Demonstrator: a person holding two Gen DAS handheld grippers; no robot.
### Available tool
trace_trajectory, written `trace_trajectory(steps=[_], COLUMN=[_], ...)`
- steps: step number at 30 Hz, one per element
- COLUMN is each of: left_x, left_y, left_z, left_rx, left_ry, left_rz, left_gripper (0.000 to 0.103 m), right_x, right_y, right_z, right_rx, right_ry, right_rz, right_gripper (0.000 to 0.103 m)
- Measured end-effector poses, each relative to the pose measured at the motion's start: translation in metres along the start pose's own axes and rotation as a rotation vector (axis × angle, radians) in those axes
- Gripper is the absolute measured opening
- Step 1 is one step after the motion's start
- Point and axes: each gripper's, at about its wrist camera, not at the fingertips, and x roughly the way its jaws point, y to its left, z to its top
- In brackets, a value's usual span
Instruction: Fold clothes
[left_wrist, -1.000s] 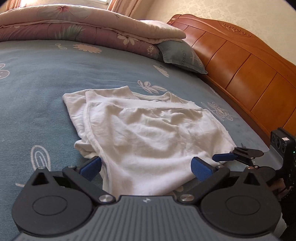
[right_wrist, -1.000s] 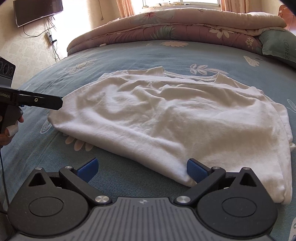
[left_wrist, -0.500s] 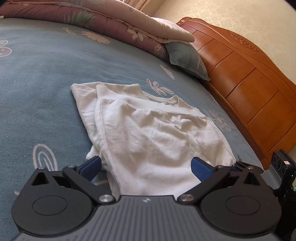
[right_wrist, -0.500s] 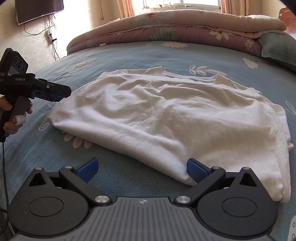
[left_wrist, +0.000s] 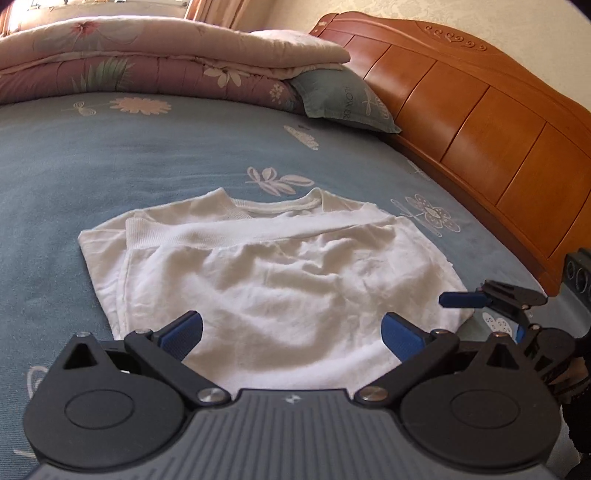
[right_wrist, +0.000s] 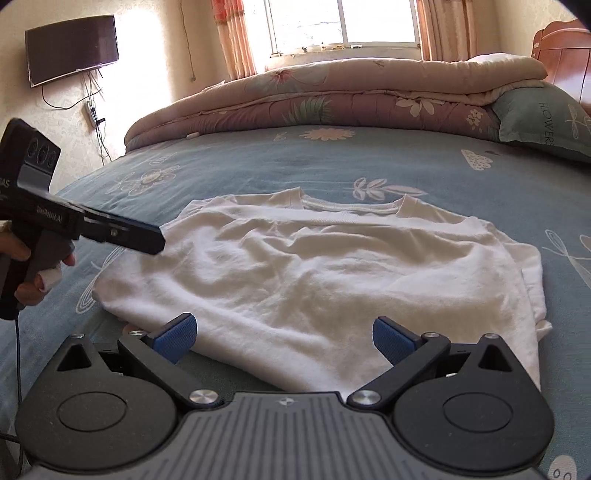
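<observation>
The shirt (left_wrist: 273, 288) lies on the bed (left_wrist: 110, 166), already folded over itself, with a ribbed hem band laid across near the collar (left_wrist: 273, 206) at the far side from both claws; it looks like a half fold, probably done to shorten the body before the sides come in.

The left claw (left_wrist: 291, 332) is spread wide and empty, its blue pads (left_wrist: 181, 330) hanging just over the near edge of the shirt; cloth shows between the pads, but nothing is pinched. The right claw (right_wrist: 284, 334) is likewise wide apart and grips nothing; its left pad sits over the near left corner of the cloth, its right pad over the near edge further along. Seen from the left wrist, the right claw (left_wrist: 465, 299) stands just off the shirt's near right corner; seen from the right wrist, the left claw (right_wrist: 147, 242) reaches over the shirt's left edge, a hand (right_wrist: 33, 273) on its grip.

Both claws placed at the same near edge suggests a two-corner pickup comes next, so the cloth lifts evenly; whether the stacked layers will come up together is uncertain. A quilt (right_wrist: 332, 96) and pillow (right_wrist: 546, 122) lie well beyond.
</observation>
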Motion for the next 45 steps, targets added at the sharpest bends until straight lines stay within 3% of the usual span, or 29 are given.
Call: trace_trajectory(steps=[4,7,8,11,16,19,24,27,29,36,38,45], left_x=[0.009,0.007,0.008,0.012,0.020,0.020,0.018,0.018,0.018,0.019,0.018,0.018], left_y=[0.010,0.008,0.007,0.000,-0.009,-0.006,0.000,0.002,0.002,0.000,0.001,0.002], left_z=[-0.007,-0.006,-0.005,-0.003,-0.002,0.000,0.001,0.001,0.000,-0.001,-0.001,-0.002], left_rx=[-0.063,-0.063,-0.052,-0.024,0.004,-0.024,-0.076,-0.092,-0.098,-0.085,-0.087,-0.080], left_ry=[0.025,0.037,0.046,0.072,0.091,0.090,0.077,0.065,0.059,0.056,0.057,0.055], left_rz=[0.033,0.047,0.053,0.085,0.136,0.137,0.114,0.105,0.103,0.108,0.106,0.101], left_gripper=[0.102,0.102,0.102,0.102,0.102,0.102,0.102,0.102,0.102,0.102,0.102,0.102], right_x=[0.008,0.007,0.003,-0.019,-0.028,-0.008,-0.006,-0.014,-0.016,-0.018,-0.017,-0.027], right_y=[-0.036,-0.070,-0.081,-0.105,-0.142,-0.167,-0.206,-0.222,-0.230,-0.232,-0.233,-0.229], right_z=[0.013,-0.002,-0.010,-0.025,-0.011,-0.005,-0.024,-0.035,-0.039,-0.048,-0.052,-0.066], right_rx=[0.053,0.144,0.184,0.249,0.279,0.360,0.567,0.639,0.660,0.665,0.666,0.722], right_ry=[-0.025,0.036,0.051,-0.011,-0.081,-0.051,-0.108,-0.123,-0.105,-0.100,-0.093,-0.120], right_rz=[-0.089,-0.139,-0.126,-0.054,-0.091,-0.039,0.147,0.195,0.188,0.228,0.224,0.213], right_gripper=[0.103,0.103,0.103,0.103,0.103,0.103,0.102,0.083,0.063,0.046,0.023,0.017])
